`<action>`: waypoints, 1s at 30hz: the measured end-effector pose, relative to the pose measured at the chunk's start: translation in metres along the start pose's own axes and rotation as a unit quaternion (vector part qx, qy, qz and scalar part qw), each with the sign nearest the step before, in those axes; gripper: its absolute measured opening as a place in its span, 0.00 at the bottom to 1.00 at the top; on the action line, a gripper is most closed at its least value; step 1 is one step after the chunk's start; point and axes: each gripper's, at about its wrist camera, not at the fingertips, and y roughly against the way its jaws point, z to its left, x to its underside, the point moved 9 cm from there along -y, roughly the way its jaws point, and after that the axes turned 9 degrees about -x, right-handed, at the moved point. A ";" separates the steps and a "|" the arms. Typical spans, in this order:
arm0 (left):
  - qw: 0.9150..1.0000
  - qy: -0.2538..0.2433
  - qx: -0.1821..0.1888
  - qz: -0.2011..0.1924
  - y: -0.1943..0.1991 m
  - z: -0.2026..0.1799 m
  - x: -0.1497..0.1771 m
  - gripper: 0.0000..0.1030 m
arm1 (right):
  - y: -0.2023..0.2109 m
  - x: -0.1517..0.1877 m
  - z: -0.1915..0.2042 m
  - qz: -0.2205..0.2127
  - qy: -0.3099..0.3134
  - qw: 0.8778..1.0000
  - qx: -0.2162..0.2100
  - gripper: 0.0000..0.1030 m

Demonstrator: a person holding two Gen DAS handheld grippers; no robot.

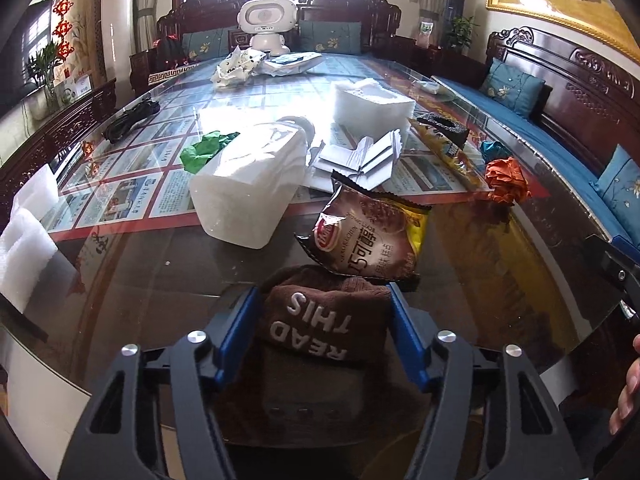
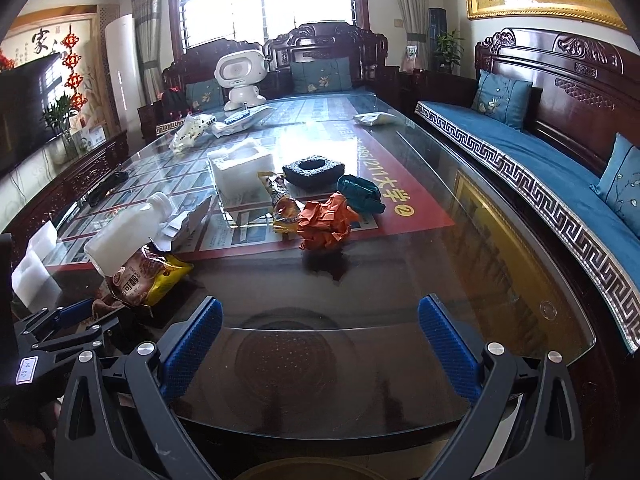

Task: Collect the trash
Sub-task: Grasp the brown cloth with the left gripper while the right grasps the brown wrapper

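The left gripper [image 1: 322, 312] is closed on a brown cloth [image 1: 324, 320] printed with the words "READ THIS"; its blue pads [image 1: 240, 328] press on the cloth from both sides at the near edge of the glass table [image 2: 400, 280]. No earlier picture is on hand to compare. Just beyond the cloth, and touching its far edge, lies a brown and yellow snack bag [image 1: 368, 236], and to the left of the bag a white plastic bottle [image 1: 248, 184] lies on its side. Behind the bottle sit a green paper wad [image 1: 204, 150] and some folded white paper [image 1: 360, 160]. The right gripper [image 2: 320, 336] hangs over bare glass with its jaws wide apart and nothing between them. Ahead of it, well apart, lies a crumpled orange paper [image 2: 324, 224], touching a teal wad [image 2: 360, 194] and a yellow wrapper [image 2: 280, 200]. Farther back are a black foam block [image 2: 314, 170] and a white foam block [image 2: 240, 170]. A white toy robot [image 2: 240, 76] stands at the far end.
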 end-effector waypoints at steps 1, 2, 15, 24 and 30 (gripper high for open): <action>1.000 0.001 -0.001 -0.001 0.000 0.001 0.000 0.54 | 0.000 0.000 0.000 0.001 0.001 1.000 0.000 0.92; 1.000 0.002 -0.001 -0.001 0.000 0.003 0.000 0.50 | -0.001 0.001 0.001 0.002 0.003 1.000 0.000 0.92; 1.000 0.016 0.012 -0.012 0.004 0.024 -0.005 0.17 | -0.011 -0.002 0.038 0.010 0.039 0.999 -0.020 0.92; 0.999 0.032 0.023 -0.024 0.011 0.045 -0.012 0.17 | -0.037 -0.007 0.081 0.022 0.051 0.997 -0.058 0.92; 0.999 0.036 0.023 -0.033 0.013 0.060 -0.016 0.17 | -0.060 -0.008 0.113 0.038 0.055 0.994 -0.085 0.92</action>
